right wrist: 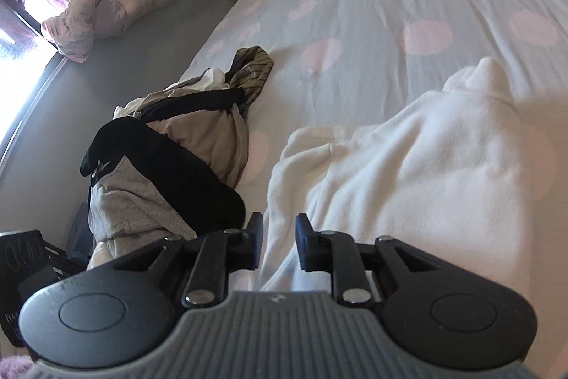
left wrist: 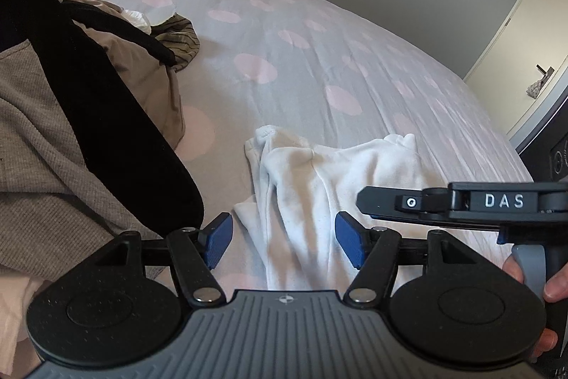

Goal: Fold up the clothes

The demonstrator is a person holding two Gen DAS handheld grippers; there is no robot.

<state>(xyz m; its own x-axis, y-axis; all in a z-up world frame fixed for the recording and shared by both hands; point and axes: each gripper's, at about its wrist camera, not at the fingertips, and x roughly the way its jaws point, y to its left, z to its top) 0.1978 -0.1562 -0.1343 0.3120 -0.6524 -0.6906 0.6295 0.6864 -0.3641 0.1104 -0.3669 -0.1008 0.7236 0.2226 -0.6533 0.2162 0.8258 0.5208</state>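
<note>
A white fleece garment [left wrist: 319, 187] is seen bunched and creased on the bed [left wrist: 301, 34], near a heap of clothes [left wrist: 88, 116]. Left tongs [left wrist: 284, 242] are spread wide above it, empty. Right tongs [right wrist: 279, 242] are narrowly parted, gripping nothing.

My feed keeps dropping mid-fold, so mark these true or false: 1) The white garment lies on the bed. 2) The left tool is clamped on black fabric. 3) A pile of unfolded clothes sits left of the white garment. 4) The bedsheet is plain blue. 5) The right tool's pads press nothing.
1) True: the white garment lies on the bed.
2) False: the left tool stands open, with nothing between its pads.
3) True: the clothes pile lies to its left.
4) False: the sheet is pale with pink spots.
5) True: the right tool is slightly open above the garment.
</note>
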